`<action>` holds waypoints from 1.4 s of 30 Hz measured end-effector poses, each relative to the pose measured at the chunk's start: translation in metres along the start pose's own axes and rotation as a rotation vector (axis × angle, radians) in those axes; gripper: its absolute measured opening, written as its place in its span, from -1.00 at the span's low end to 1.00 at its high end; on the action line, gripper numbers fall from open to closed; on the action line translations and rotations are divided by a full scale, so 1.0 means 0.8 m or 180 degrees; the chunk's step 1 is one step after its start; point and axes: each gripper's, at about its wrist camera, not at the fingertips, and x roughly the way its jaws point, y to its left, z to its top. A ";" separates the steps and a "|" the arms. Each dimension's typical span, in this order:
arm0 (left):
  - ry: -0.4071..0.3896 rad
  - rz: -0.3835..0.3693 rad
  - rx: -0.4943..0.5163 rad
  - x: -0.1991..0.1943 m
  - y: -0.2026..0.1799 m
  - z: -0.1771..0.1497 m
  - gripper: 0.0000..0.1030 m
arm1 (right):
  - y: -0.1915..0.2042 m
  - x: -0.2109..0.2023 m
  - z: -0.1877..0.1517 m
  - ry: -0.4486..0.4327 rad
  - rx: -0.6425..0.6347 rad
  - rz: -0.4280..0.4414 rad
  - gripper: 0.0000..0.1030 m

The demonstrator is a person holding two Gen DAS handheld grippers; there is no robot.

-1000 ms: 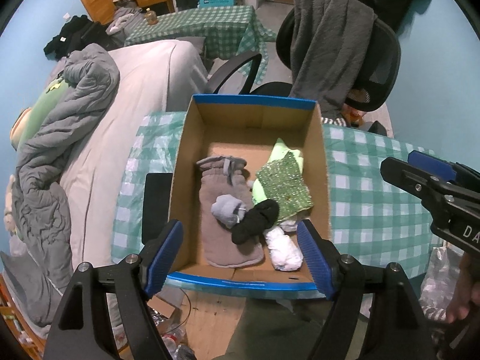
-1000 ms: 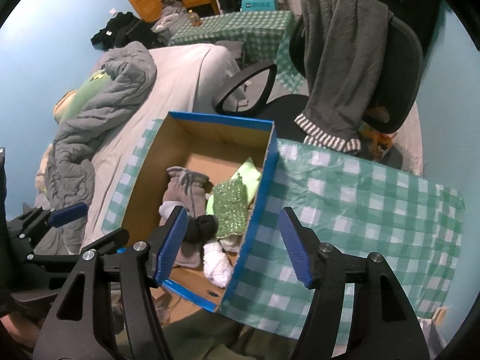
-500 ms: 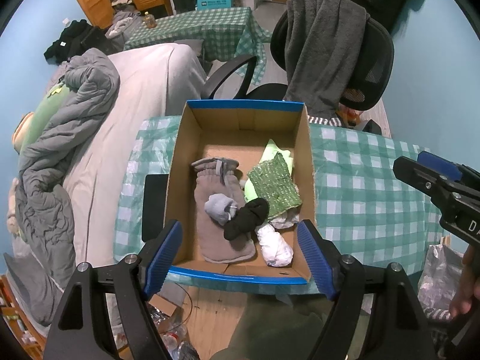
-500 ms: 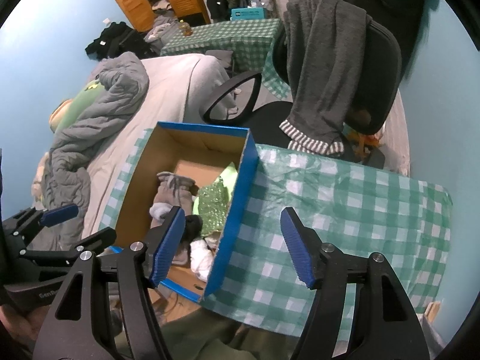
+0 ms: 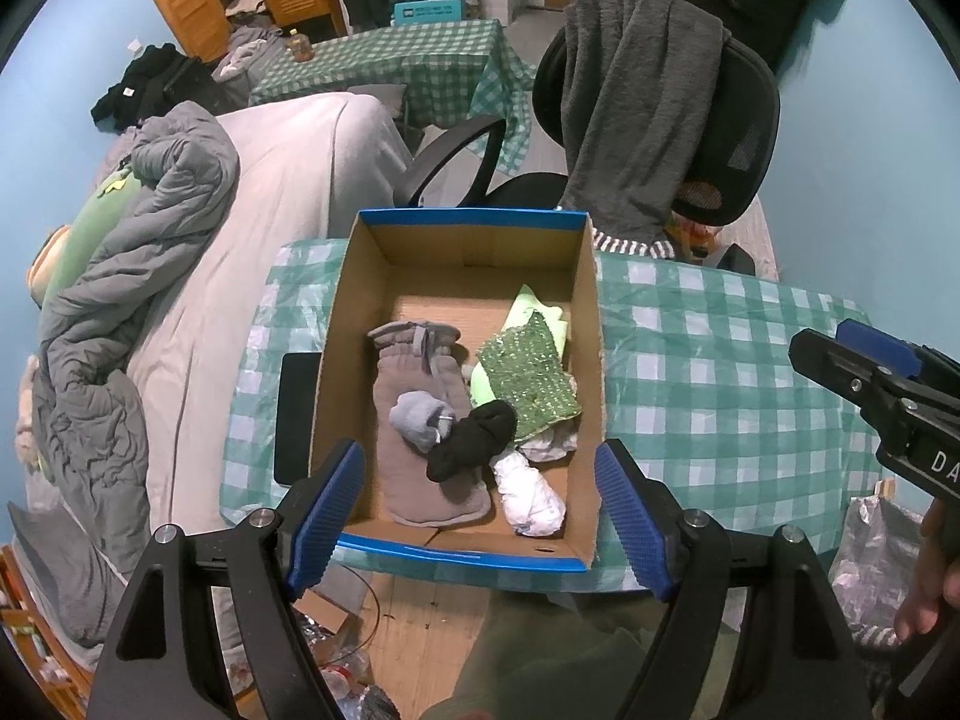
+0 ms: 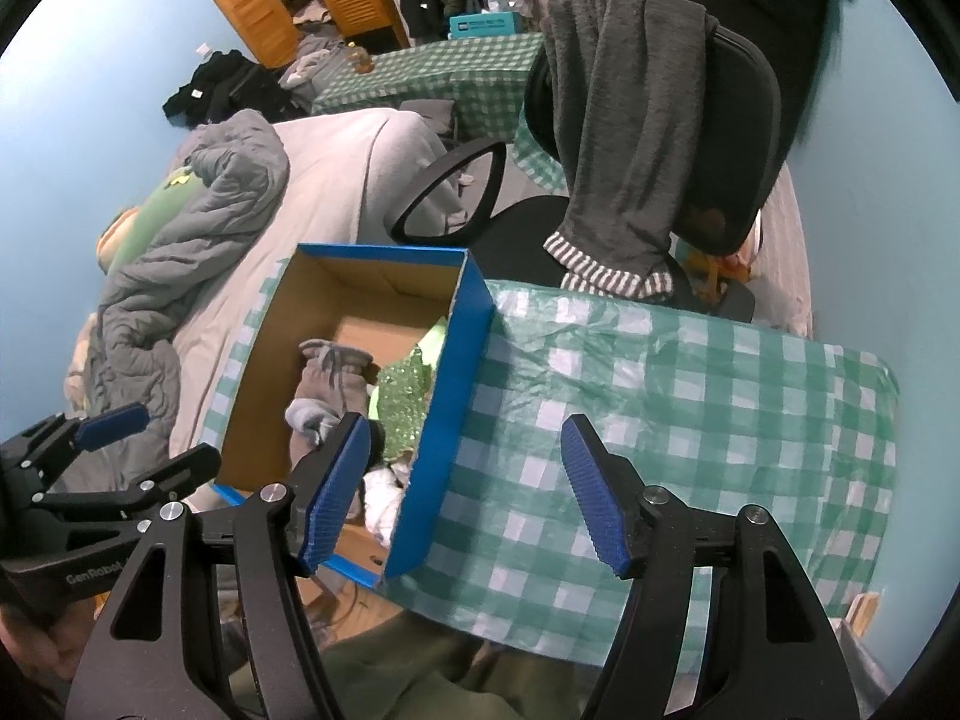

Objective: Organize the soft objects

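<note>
A blue-rimmed cardboard box (image 5: 474, 218) stands on the green checked table (image 5: 708, 372). In it lie a grey mitten (image 5: 420, 420), a light grey sock ball (image 5: 417, 417), a black sock (image 5: 474, 441), a green sparkly cloth (image 5: 528, 375), a lime cloth (image 5: 531, 309) and a white bundle (image 5: 531, 495). My left gripper (image 5: 480, 507) is open and empty, above the box's near edge. My right gripper (image 6: 465, 495) is open and empty, above the box's right wall (image 6: 447, 414) and the table (image 6: 690, 408).
A black office chair (image 5: 708, 138) draped with a grey fleece garment (image 5: 630, 114) stands behind the table. A bed (image 5: 270, 228) with a grey duvet (image 5: 120, 300) lies to the left. A black flat object (image 5: 294, 414) rests on the table left of the box.
Both grippers have pulled back and up from the box, so the box and table look smaller. The things in the box have not moved.
</note>
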 end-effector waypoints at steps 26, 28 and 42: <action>0.0020 0.0017 0.0086 -0.007 -0.033 -0.002 0.56 | -0.027 -0.008 -0.008 -0.0001 0.0064 -0.0016 0.30; 0.0017 0.0015 0.0084 -0.007 -0.033 -0.002 0.56 | -0.028 -0.008 -0.008 -0.0004 0.0061 -0.0016 0.30; 0.0012 0.0039 0.0095 -0.008 -0.037 -0.003 0.56 | -0.032 -0.009 -0.011 0.0014 0.0064 -0.0014 0.30</action>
